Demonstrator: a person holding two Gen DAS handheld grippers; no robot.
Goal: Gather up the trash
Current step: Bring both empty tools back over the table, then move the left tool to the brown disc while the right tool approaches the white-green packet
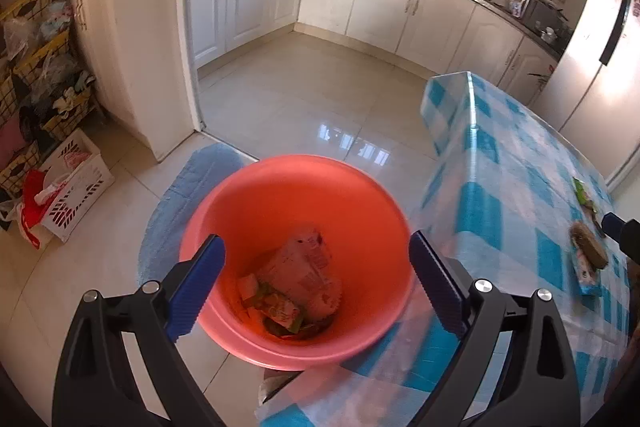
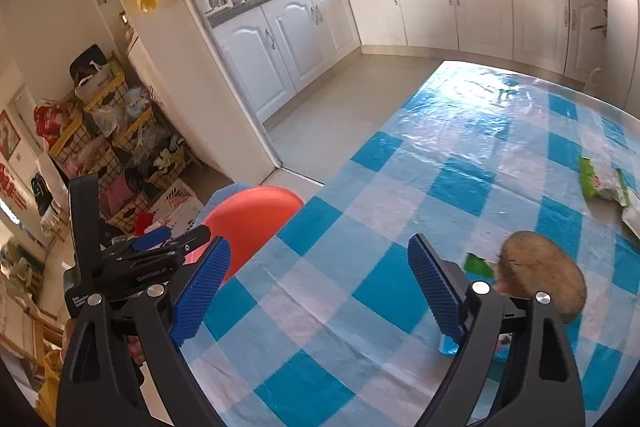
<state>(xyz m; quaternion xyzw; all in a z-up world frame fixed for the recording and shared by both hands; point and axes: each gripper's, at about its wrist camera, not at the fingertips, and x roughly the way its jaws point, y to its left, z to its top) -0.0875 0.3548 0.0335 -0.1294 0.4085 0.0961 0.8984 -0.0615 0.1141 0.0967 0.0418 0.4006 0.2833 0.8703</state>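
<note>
We see a table (image 2: 400, 187) under a glossy blue-and-white checked cloth, carrying a green wrapper (image 2: 600, 183), a brown oval lump (image 2: 540, 275) and a small blue packet (image 1: 586, 273). Beside it, on the pale tiled floor (image 1: 320, 95), stand an orange bucket (image 1: 280, 195) and a blue mat (image 1: 192, 183).

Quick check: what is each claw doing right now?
Left claw: open, empty, above the round orange plastic bin.
Right claw: open, empty, over the blue-checked tablecloth.
</note>
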